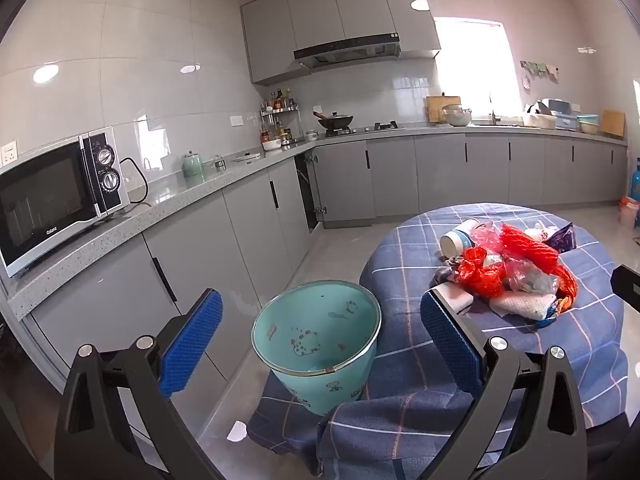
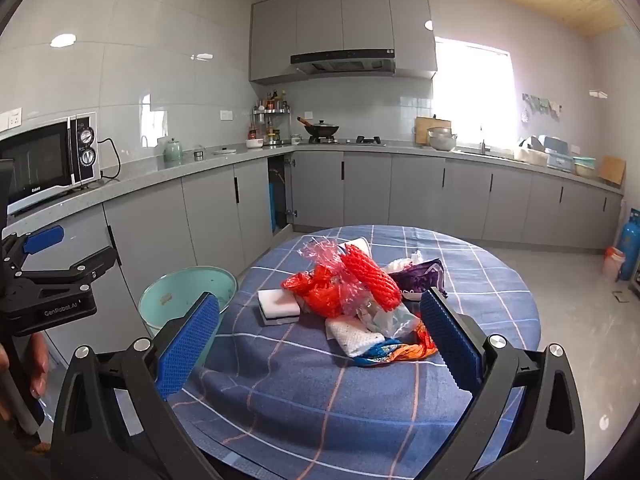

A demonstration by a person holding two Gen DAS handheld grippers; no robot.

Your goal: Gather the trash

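A pile of trash (image 2: pixel 352 300) lies on the round table with a blue checked cloth (image 2: pixel 320 400): red foam netting (image 2: pixel 370 276), red plastic bags, a white sponge (image 2: pixel 278 306), a white tissue (image 2: pixel 356 336), a purple wrapper (image 2: pixel 420 276). The pile also shows in the left wrist view (image 1: pixel 512 276), with a white cup (image 1: pixel 458 238) lying behind it. A teal trash bin (image 1: pixel 320 340) stands on the floor left of the table, seen also in the right wrist view (image 2: pixel 180 292). My left gripper (image 1: pixel 320 344) is open and empty above the bin. My right gripper (image 2: pixel 320 336) is open and empty in front of the pile.
A grey counter (image 1: pixel 160 208) with a microwave (image 1: pixel 52 200) runs along the left wall, cabinets below. A stove with a wok (image 1: pixel 336 122) and a sink counter stand at the back. One cabinet door (image 1: pixel 308 192) is open. A blue gas cylinder (image 2: pixel 630 244) stands at far right.
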